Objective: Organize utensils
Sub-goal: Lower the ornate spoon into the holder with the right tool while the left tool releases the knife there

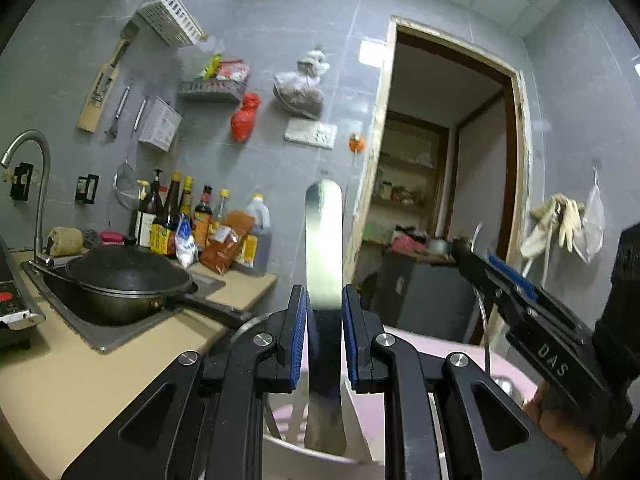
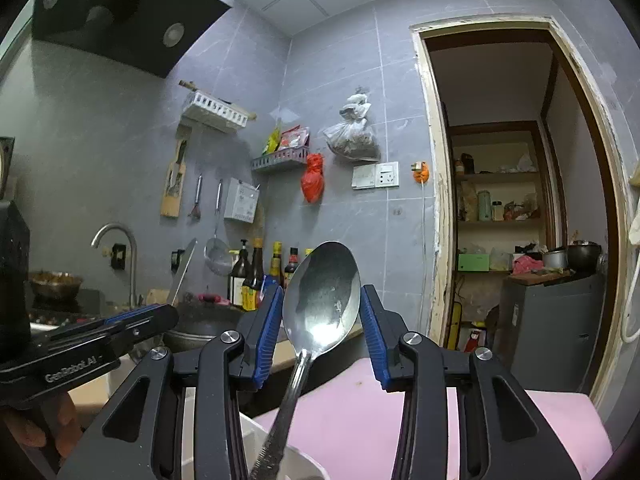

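Grey tiled kitchen walls, a doorway and a beige counter with a sink (image 1: 102,336) and a wok (image 1: 128,280) form the background; below the grippers a pink surface (image 2: 360,420) carries a white holder (image 2: 256,440).

2 utensils are held upright at once. The spatula (image 1: 323,248) is pinched between the blue pads of the left gripper (image 1: 325,336), its long axis vertical, its rounded end up and its lower end reaching down into the holder just below the fingers. The spoon (image 2: 322,292) stands between the fingers of the right gripper (image 2: 322,340), bowl up, its handle slanting down and left towards the holder's rim. The right pads appear to flank the bowl's widest part; whether they truly press on it cannot be told, since slight gaps seem to show on both sides.

The coming move is judged to turn on each long axis pointing down into the holder: both utensils lie directly beneath their own fingers, so lowering and releasing should seat them. The spoon's tilt could let it tip against the rim.
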A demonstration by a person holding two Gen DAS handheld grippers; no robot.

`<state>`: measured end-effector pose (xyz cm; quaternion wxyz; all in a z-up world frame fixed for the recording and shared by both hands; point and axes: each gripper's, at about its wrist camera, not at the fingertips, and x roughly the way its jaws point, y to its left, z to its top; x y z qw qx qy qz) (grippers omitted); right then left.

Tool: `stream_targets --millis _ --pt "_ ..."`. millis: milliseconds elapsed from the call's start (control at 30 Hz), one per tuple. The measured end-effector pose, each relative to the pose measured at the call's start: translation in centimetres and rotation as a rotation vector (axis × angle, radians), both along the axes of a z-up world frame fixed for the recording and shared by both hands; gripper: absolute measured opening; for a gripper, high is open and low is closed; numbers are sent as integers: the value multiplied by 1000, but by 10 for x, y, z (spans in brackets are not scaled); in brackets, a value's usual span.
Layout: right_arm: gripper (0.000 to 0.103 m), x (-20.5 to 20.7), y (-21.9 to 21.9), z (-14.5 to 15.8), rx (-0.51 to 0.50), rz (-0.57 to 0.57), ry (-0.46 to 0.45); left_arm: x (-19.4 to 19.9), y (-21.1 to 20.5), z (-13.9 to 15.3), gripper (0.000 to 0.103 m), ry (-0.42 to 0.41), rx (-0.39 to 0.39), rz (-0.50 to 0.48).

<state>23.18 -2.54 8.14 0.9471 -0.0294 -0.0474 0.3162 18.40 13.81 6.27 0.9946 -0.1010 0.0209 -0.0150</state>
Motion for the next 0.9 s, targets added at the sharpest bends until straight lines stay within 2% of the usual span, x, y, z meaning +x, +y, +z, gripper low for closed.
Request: stream_targets --millis 67,267,367,433,567,767,833,900 --pt "38 -3 -1 -1 -12 8 0 1 -1 -4 14 36 10 -8" --pt "38 -9 -1 -5 -54 28 13 3 4 -10 15 110 -22 -42" --pt "38 -10 -1 -8 -71 35 27 -3 6 -10 18 105 -30 -49" --pt "38 -11 -2 -9 -72 37 36 -6 6 -8 25 102 -34 -58" --pt "38 -13 -5 -12 -75 37 51 -11 1 -5 26 102 -17 -66" --pt "47 -22 -17 -7 -66 14 62 -16 -6 5 34 117 -18 -69" --pt "54 -25 -24 -4 -59 0 64 -18 -11 8 37 122 -5 -69" --pt "57 -28 -32 -2 -55 -17 68 -20 -18 12 39 128 16 -65"
